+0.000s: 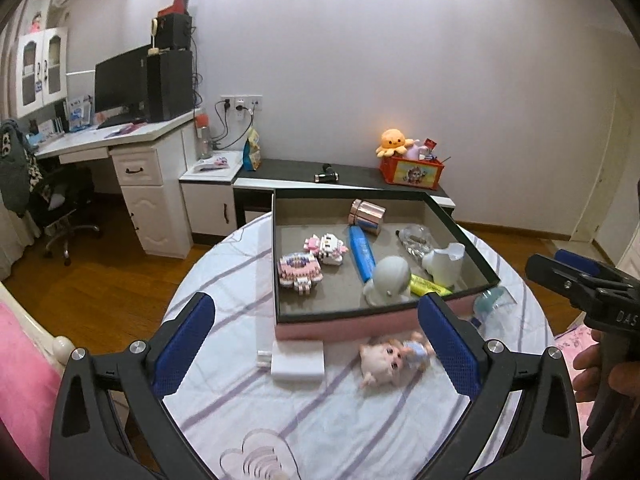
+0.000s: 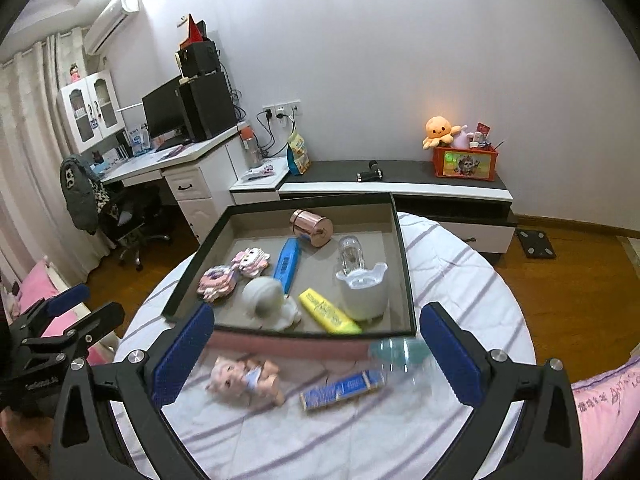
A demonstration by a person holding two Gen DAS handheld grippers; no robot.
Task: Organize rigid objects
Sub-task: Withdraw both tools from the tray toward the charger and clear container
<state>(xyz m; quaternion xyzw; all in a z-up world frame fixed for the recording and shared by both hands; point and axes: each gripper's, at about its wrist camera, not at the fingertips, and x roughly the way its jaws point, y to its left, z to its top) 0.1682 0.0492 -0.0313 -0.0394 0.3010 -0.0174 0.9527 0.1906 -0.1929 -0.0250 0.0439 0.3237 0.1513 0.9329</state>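
A pink-sided box (image 1: 320, 324) (image 2: 288, 346) with a black rim sits on the round striped table (image 1: 320, 432) (image 2: 460, 272). It holds several items: block figures (image 1: 300, 270), a blue tube (image 1: 362, 254) (image 2: 287, 262), a copper tin (image 2: 312, 227), a white dome (image 2: 262, 296), a yellow marker (image 2: 328, 312) and a white cup (image 2: 364, 292). In front of the box lie a doll (image 1: 394, 358) (image 2: 246, 376), a white charger (image 1: 298, 362), a blue packet (image 2: 342, 389) and a clear teal piece (image 2: 394, 354). My left gripper (image 1: 316, 344) and right gripper (image 2: 314, 354) are both open, empty, above these.
A desk with a monitor (image 1: 120, 84) and an office chair (image 1: 60, 208) stand at the left. A low cabinet (image 1: 344, 176) behind the table carries an orange toy crate (image 1: 412, 170). Pink bedding (image 2: 608, 412) lies beside the table.
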